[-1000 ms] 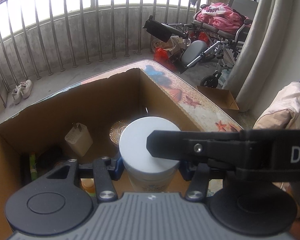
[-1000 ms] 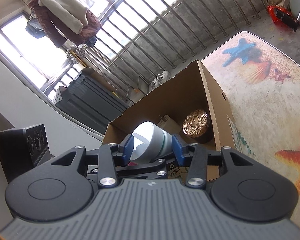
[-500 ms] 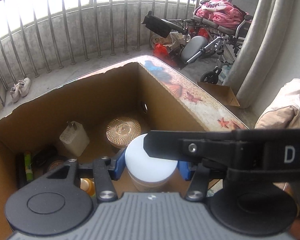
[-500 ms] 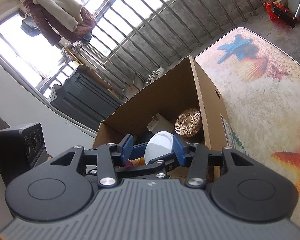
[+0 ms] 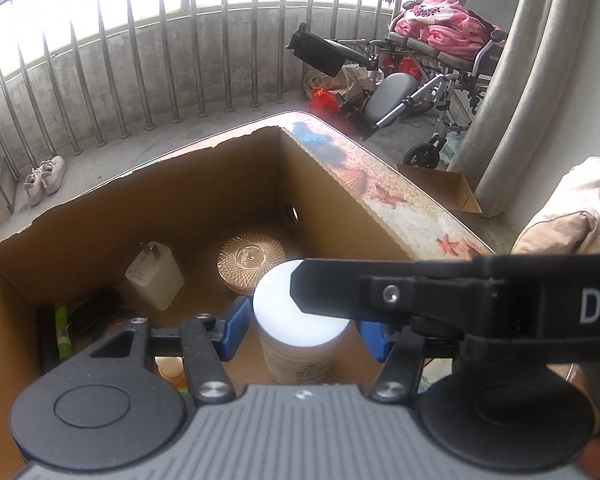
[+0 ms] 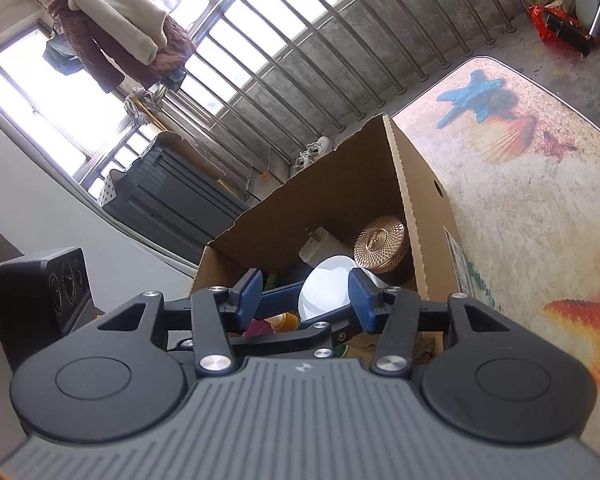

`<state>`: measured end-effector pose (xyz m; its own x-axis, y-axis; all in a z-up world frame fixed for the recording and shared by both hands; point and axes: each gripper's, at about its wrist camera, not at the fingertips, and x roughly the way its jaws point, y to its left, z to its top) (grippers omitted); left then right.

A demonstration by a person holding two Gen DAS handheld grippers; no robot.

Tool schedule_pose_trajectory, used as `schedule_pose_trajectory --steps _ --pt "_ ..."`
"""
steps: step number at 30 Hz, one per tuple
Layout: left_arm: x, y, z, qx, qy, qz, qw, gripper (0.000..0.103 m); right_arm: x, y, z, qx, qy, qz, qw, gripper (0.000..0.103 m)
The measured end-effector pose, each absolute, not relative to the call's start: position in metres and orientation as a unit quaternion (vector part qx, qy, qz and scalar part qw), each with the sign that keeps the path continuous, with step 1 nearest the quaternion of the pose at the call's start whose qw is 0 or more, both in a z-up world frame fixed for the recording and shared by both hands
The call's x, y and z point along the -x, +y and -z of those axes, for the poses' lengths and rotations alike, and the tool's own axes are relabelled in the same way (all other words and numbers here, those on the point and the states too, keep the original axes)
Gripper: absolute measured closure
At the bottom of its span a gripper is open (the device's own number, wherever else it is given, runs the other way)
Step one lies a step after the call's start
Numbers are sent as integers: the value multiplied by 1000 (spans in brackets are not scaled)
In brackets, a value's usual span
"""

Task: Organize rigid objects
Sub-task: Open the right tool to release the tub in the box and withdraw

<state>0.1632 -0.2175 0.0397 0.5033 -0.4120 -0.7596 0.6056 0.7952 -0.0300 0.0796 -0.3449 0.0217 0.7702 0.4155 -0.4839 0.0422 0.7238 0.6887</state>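
A white-lidded jar (image 5: 276,300) (image 6: 324,292) stands upright inside the open cardboard box (image 5: 180,184) (image 6: 416,216). My left gripper (image 5: 302,336) straddles it; its jaws are opening and a gap shows between each blue pad and the jar. My right gripper (image 6: 305,298) hovers at the box's near edge, jaws opening, with the jar's lid seen between the pads but untouched. In the left wrist view the right gripper (image 5: 420,296) crosses above the lid as a black bar.
Also in the box are a copper-lidded round jar (image 5: 250,258) (image 6: 380,242), a white charger (image 5: 154,276), an orange bottle (image 5: 170,370), a green stick (image 5: 62,332). The box sits on a sea-print table (image 6: 520,200). A wheelchair (image 5: 440,68) and shoes (image 5: 44,178) lie beyond.
The jar has sunk from a raised, tilted hold to standing upright on the box floor. Both grippers' pads have spread apart and the left pads have come off the jar.
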Motion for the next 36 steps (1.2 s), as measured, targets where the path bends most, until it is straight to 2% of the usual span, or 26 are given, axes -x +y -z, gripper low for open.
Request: schedule_pose_trajectory --steps 5,8,11,14,20,33,36 --pt "-162 -217 -40 -121 401 297 858 40 -79 -345 -22 -357 321 -107 871 54" --pt "-162 -216 -42 -117 402 297 858 28 -74 -348 -26 -360 315 -101 872 51" --pt "-161 -213 -47 -111 402 295 860 26 -65 -355 -31 -366 301 -93 875 50" --pt "-154 -207 -54 -107 389 293 867 17 -57 -364 -36 -373 290 -83 877 47" --pt "-142 -193 -67 -96 373 296 874 12 -40 -372 -43 -378 276 -61 882 33" --pt "-107 -165 -85 -83 348 309 881 7 -11 -353 -66 -350 268 -55 896 21" --pt "-104 -164 -86 -85 348 302 884 7 -3 -349 -72 -340 262 -52 902 15"
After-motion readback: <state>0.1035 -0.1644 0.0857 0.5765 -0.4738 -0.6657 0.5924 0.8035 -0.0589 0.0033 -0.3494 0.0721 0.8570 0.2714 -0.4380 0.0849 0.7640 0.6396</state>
